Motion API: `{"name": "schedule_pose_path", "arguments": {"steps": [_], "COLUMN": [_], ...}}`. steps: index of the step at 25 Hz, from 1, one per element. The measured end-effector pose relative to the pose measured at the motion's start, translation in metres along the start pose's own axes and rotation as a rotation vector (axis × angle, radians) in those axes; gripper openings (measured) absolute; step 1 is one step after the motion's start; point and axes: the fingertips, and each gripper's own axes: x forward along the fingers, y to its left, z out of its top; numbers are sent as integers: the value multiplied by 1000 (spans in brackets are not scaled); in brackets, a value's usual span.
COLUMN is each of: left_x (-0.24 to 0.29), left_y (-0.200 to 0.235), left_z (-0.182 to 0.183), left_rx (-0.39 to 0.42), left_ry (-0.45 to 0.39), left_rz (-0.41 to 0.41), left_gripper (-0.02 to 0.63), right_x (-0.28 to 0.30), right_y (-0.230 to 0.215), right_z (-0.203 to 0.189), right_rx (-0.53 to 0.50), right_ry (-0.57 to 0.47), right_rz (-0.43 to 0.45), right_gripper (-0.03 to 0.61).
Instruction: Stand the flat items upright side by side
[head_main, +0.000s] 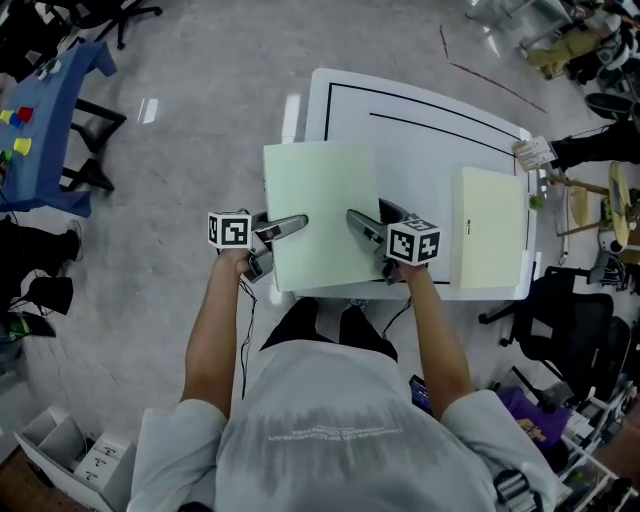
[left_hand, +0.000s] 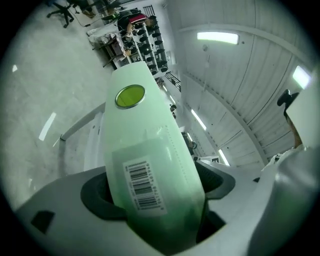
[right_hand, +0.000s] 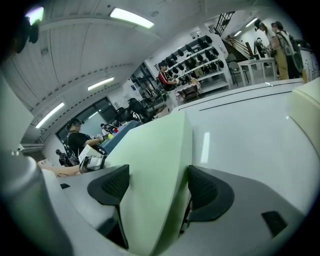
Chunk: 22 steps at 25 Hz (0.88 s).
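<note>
- The pale green flat item (head_main: 320, 210) sits between your two tools over the near left part of the white table (head_main: 420, 150). Its broad face is turned up toward your head, and its near edge reaches past the table's front edge.
- Your right tool (head_main: 365, 220) grips the green item's right edge, with both dark pads pressed on its two faces across its thickness.
- Your left tool (head_main: 280, 235) is at the item's left edge with its jaws standing wide. The end of the item with the white barcode label (left_hand: 142, 186) slants between the pads, and farther up the same face there is a round green sticker (left_hand: 130, 96).
- From the right gripper view I cannot tell whether the item's far corner touches the table or hangs just above it.
- A second flat item, cream-coloured (head_main: 488, 240), lies flat on the right part of the table, well apart from the green one, with neither tool touching it.
- A black outline (head_main: 440, 105) is drawn on the table top beyond both items.
- Grey floor (head_main: 180, 150) surrounds the table.
</note>
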Motion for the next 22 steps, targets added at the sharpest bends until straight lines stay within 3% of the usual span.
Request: {"name": "schedule_pose_path", "arguments": {"steps": [3,7,10,14,17,22], "left_x": [-2,-3,-8,-20,-22,-13], "left_y": [-3,-6,-14,-28,-44,-69], "left_z": [4,1,8,18,25,37], "left_rx": [-45,-66,-60,-21,22,124], "left_ry": [-11,42,14,-39,-63,-96], "left_rz": [-7,27,31,65,108,134], "left_gripper": [416,370,325,307,298,295], "right_x": [1,-1,1,-1,-13,-46], "right_y": [2,3,7,19,20,10], "right_z": [1,0,4,12,21,51], "right_rx": [-7,-18,-19,-91,-168,-197], "right_ry": [15,40,40,30,20,-69], "right_rz": [29,59,85,115,97,55], "right_gripper": [368,368,368,368,367,367]}}
